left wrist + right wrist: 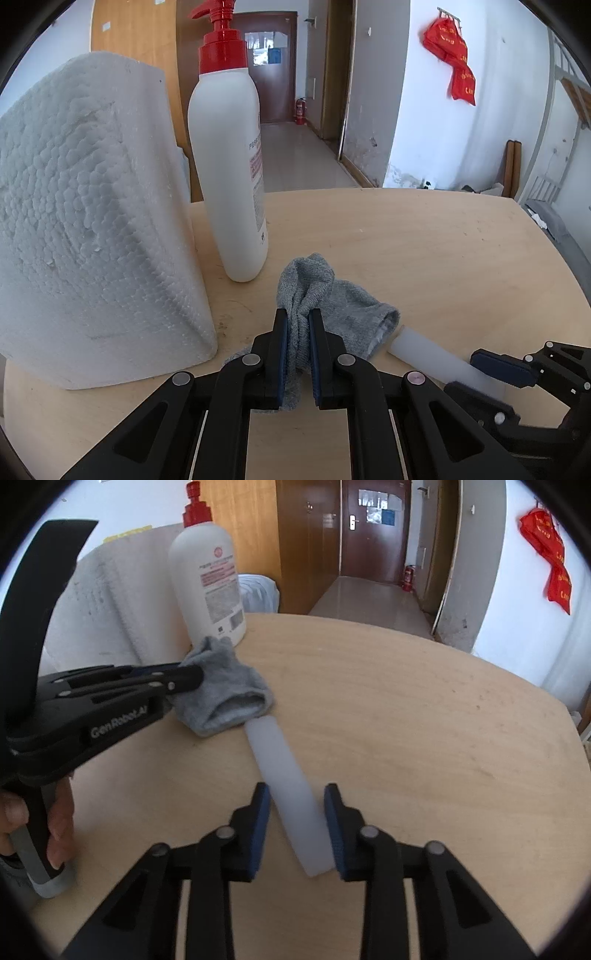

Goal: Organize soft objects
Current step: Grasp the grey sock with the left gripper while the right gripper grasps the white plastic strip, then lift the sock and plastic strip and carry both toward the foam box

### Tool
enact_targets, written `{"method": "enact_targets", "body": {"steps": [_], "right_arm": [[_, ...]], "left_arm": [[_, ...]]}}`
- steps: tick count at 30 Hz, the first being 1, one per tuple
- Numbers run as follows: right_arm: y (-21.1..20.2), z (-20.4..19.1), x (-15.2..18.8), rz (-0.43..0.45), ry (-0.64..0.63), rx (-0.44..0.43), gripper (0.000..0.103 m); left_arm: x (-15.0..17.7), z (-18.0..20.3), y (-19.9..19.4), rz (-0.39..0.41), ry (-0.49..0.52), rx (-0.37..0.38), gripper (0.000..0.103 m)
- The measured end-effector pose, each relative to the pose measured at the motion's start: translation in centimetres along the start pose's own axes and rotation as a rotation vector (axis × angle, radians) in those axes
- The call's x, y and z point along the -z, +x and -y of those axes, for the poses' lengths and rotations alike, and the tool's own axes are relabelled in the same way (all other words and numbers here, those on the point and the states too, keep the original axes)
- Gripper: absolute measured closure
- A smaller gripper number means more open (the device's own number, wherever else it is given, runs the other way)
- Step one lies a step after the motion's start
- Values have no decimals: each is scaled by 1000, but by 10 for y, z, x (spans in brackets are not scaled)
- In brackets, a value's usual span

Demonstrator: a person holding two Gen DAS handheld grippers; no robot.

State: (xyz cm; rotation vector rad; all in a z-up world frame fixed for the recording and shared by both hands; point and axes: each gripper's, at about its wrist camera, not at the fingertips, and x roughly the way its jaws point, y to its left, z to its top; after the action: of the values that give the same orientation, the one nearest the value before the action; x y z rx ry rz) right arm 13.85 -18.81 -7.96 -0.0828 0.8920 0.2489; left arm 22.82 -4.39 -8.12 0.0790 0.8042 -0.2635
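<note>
The left gripper (298, 321) pinches the grey sock (325, 295) on the table (424, 258), bottle (229, 166) at 11 o'clock. The right gripper (297, 797) straddles the white tube (284, 775), whose far end at 11 o'clock touches the sock; whether both pads press it, I cannot tell.

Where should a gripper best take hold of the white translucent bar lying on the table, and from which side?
Grip the white translucent bar near its free near end, coming from above with the pads on its two long sides. It lies flat, and its far end touches the grey sock, so the right gripper straddles well there.
</note>
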Motion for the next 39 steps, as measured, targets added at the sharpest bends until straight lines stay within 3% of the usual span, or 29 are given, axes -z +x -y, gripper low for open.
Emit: {"method": "enact_targets", "body": {"steps": [6, 12, 29, 39], "right_arm": [[-4, 4, 3, 1, 21, -5, 81], [-16, 7, 2, 18, 48, -26, 82], [-81, 8, -2, 182, 93, -27, 82], [-147, -6, 4, 315, 76, -29, 82]], "left_arm": [[-1, 1, -6, 13, 0, 9, 93], [-3, 0, -21, 47, -8, 21, 93], [11, 10, -110, 179, 19, 6, 93], [17, 25, -178, 276, 19, -17, 93]]}}
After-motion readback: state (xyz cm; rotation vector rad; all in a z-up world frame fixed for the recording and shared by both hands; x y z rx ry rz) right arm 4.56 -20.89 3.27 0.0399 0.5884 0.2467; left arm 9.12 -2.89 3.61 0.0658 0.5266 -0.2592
